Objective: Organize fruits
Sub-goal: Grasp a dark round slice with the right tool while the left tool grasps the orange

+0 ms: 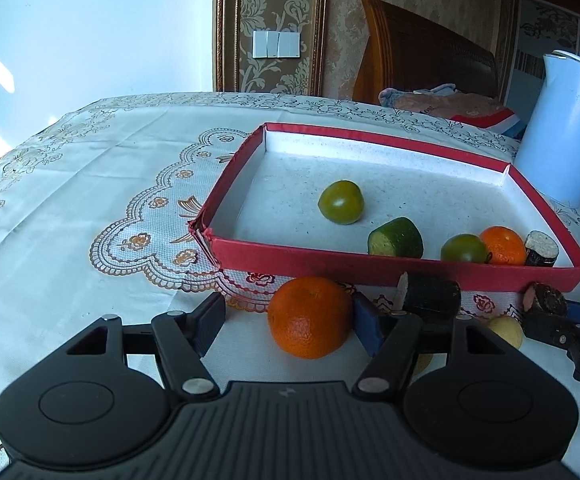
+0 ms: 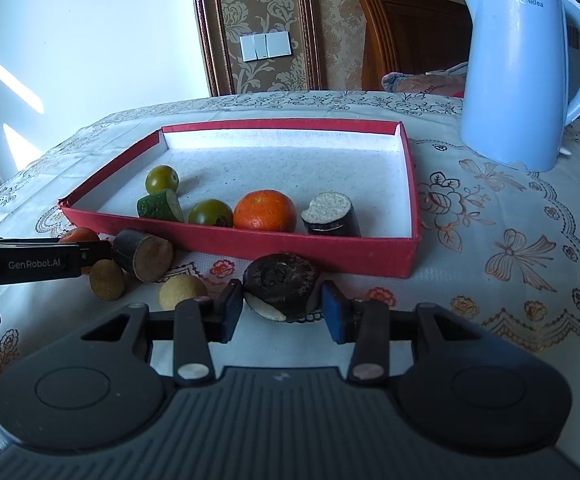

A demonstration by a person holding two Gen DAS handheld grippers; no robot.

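Observation:
A red tray (image 1: pixel 369 270) (image 2: pixel 290 246) holds two green tomatoes (image 1: pixel 341 202), a cucumber piece (image 1: pixel 395 238), an orange (image 2: pixel 264 210) and a dark cut piece (image 2: pixel 331 214). My left gripper (image 1: pixel 290 322) is open around an orange (image 1: pixel 309 316) on the cloth before the tray; the right finger touches it. My right gripper (image 2: pixel 282 308) is open around a dark round piece (image 2: pixel 280 286) on the cloth. Another dark cut piece (image 2: pixel 142 254) and two small tan fruits (image 2: pixel 107 279) (image 2: pixel 182 290) lie between the grippers.
A light blue kettle (image 2: pixel 525 68) stands right of the tray at the back. The table has a patterned white cloth (image 1: pixel 90 184). A wooden chair (image 1: pixel 417 52) with clothes stands behind the table.

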